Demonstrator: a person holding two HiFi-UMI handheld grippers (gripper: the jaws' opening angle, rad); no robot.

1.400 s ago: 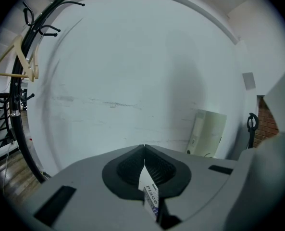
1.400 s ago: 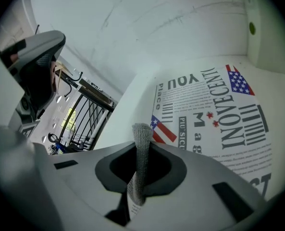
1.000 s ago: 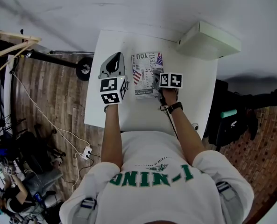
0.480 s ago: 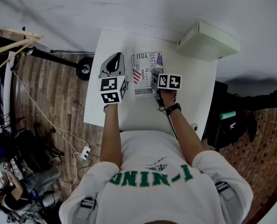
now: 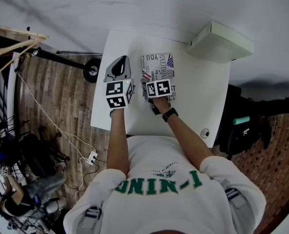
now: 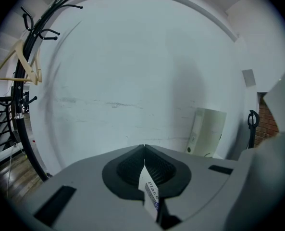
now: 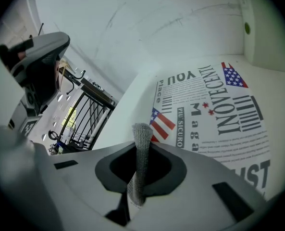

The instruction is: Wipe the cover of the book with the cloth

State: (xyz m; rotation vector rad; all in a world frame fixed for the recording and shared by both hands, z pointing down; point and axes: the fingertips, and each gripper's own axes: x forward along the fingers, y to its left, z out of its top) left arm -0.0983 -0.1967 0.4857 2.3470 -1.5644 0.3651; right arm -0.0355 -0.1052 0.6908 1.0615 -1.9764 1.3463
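The book lies flat on the white table; its cover carries newspaper-style print and small flags, also plain in the right gripper view. My right gripper sits over the book's near left part, shut on a grey knitted cloth that sticks out past the jaw tips. My left gripper rests on the table left of the book and apart from it. Its jaws are shut on a small white printed paper slip.
A white box stands at the table's back right corner against the wall, also seen in the left gripper view. A small round object lies near the front right edge. A coat stand with a hanger is left of the table.
My right gripper has slid leftward with the cloth, from the book's right edge to its near left part. The left gripper has stayed put.
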